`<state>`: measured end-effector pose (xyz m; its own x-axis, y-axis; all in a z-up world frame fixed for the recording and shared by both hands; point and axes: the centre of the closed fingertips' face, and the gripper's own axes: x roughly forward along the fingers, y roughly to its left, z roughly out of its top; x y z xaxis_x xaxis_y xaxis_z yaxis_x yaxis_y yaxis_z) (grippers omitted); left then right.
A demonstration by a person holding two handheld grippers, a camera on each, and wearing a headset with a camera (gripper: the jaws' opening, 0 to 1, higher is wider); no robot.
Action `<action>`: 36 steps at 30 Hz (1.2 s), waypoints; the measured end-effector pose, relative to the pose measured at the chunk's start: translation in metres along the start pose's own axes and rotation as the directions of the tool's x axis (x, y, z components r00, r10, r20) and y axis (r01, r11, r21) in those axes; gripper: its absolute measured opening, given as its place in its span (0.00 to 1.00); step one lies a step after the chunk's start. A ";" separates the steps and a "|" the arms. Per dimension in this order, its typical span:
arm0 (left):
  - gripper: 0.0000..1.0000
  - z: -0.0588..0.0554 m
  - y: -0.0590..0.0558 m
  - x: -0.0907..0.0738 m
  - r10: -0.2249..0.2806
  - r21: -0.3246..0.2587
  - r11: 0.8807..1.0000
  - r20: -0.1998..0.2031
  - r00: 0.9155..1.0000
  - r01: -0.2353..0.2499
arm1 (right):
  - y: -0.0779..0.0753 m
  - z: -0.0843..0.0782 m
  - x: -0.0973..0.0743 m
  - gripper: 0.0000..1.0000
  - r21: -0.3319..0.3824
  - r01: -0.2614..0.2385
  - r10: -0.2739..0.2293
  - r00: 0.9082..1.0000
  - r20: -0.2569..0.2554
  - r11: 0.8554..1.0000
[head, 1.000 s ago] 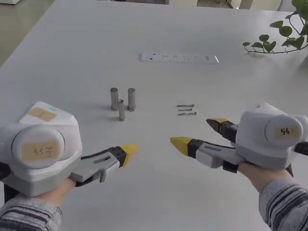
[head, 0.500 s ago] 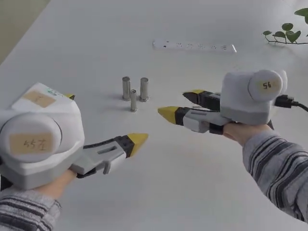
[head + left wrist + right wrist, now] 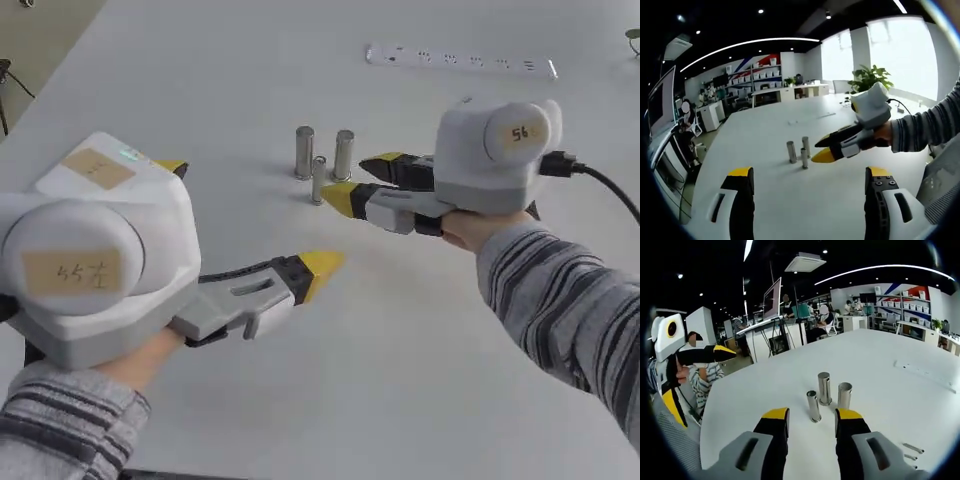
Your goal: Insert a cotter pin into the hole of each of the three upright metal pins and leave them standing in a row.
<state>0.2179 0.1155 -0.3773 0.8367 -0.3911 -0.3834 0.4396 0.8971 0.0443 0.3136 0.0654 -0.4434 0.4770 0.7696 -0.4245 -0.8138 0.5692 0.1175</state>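
Three upright metal pins (image 3: 318,180) stand in a tight cluster on the white table (image 3: 400,340), two taller ones behind a shorter one. My right gripper (image 3: 360,180) is open and holds nothing, its yellow tips just right of the cluster. In the right gripper view the metal pins (image 3: 824,388) stand just beyond my right gripper (image 3: 812,416). Three cotter pins (image 3: 912,448) lie flat at that view's lower right. My left gripper (image 3: 248,215) is wide open and holds nothing, nearer to me. In the left gripper view the metal pins (image 3: 804,158) stand ahead of my left gripper (image 3: 810,172).
A white power strip (image 3: 460,60) lies at the far side of the table. A black cable (image 3: 600,185) trails from the right gripper. Bare tabletop surrounds the pins. A potted plant (image 3: 867,77) stands beyond the table's far end.
My right gripper has moved left and forward, from near the cotter pins to right beside the metal pins. The head camera has shifted. The left gripper stays open.
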 end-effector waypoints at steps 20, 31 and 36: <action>0.89 -0.008 0.001 0.003 -0.003 0.003 1.000 -0.027 1.000 0.003 | 0.000 -0.009 0.034 0.07 -0.005 -0.003 0.003 1.000 -0.005 1.000; 0.89 -0.010 -0.002 0.005 -0.010 -0.002 1.000 -0.032 0.999 0.010 | 0.001 -0.008 0.033 0.05 -0.017 0.042 -0.042 0.999 0.002 0.999; 0.88 -0.009 -0.002 0.005 -0.012 0.000 1.000 -0.031 0.999 0.012 | 0.002 -0.009 0.026 0.04 -0.050 0.106 -0.107 0.994 -0.008 0.993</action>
<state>0.2184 0.1132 -0.3875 0.8209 -0.3951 -0.4124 0.4496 0.8923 0.0401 0.3220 0.0843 -0.4621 0.5583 0.7020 -0.4421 -0.7740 0.6326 0.0272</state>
